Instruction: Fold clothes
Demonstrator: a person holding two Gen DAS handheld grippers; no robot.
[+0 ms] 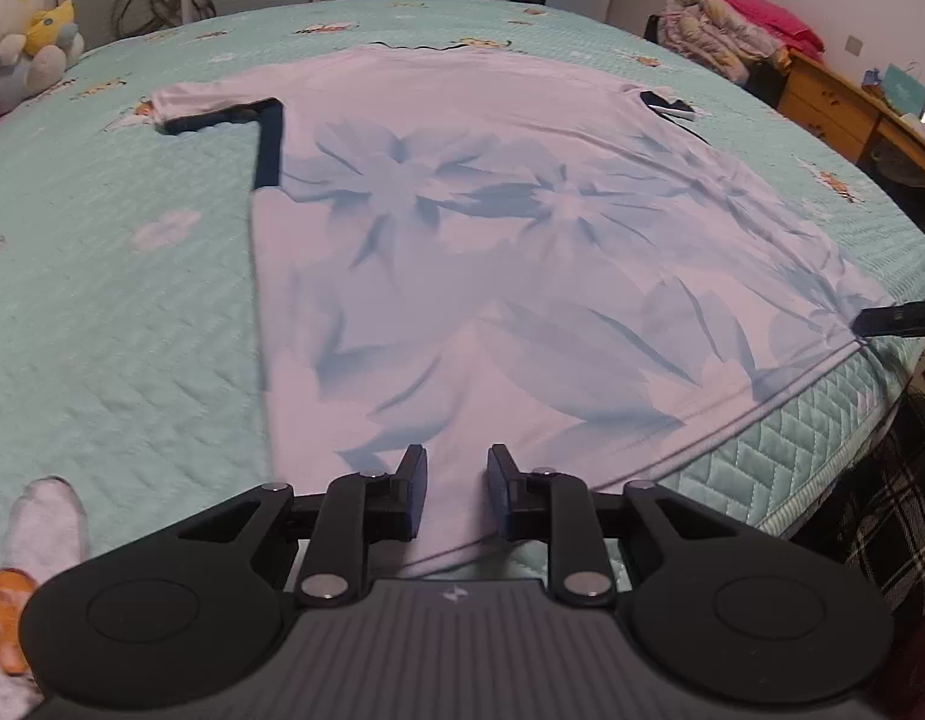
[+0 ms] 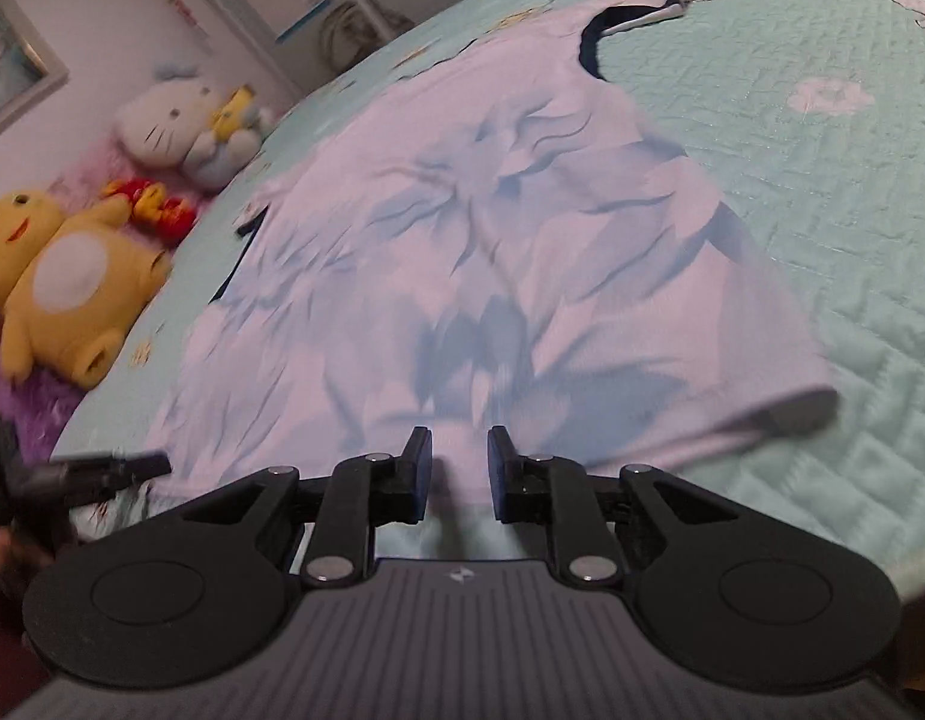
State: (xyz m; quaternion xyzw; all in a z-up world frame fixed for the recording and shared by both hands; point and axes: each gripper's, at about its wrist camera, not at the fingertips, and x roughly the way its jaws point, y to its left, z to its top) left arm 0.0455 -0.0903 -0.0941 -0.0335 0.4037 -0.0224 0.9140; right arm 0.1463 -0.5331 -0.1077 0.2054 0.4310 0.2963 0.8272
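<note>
A white T-shirt (image 1: 492, 240) with pale blue flower print and dark trim lies spread flat on the bed, collar far, hem near. My left gripper (image 1: 456, 468) is open and empty, fingers over the hem near its left corner. My right gripper (image 2: 459, 450) is open and empty over the hem of the shirt (image 2: 492, 270) toward its right side. The right gripper's tip shows in the left wrist view (image 1: 900, 318) at the hem's right corner. The left gripper shows in the right wrist view (image 2: 102, 468) at the left, blurred.
The bed has a mint quilted cover (image 1: 102, 300). Plush toys sit along its left side: a white cat (image 2: 180, 126) and a yellow one (image 2: 66, 288). A wooden desk (image 1: 852, 114) and bundled bedding (image 1: 720, 30) stand at the right. The bed's edge (image 1: 810, 438) is near.
</note>
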